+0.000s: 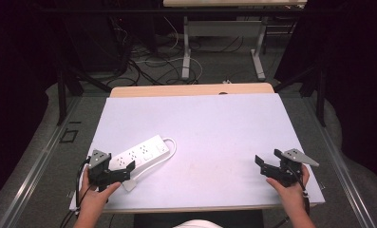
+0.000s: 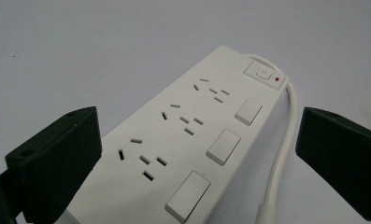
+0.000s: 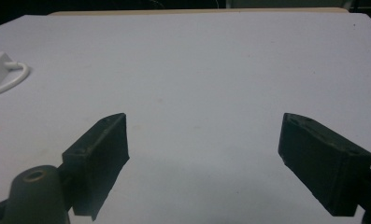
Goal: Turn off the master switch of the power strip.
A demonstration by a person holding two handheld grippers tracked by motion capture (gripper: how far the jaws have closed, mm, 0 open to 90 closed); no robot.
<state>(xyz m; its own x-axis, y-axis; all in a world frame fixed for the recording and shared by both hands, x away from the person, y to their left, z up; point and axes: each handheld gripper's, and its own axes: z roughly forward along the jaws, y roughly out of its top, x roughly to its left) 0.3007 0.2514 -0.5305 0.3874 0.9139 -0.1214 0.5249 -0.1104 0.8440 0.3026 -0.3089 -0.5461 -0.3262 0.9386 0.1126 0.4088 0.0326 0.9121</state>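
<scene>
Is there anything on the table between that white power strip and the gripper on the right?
No, just bare white table: the high view shows nothing between the power strip and the right gripper.

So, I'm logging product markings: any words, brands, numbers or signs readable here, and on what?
No readable words, brands or numbers.
Power strip: its top button bears a faint round symbol, too blurred to read; beside it sits a red dot, no text.
</scene>
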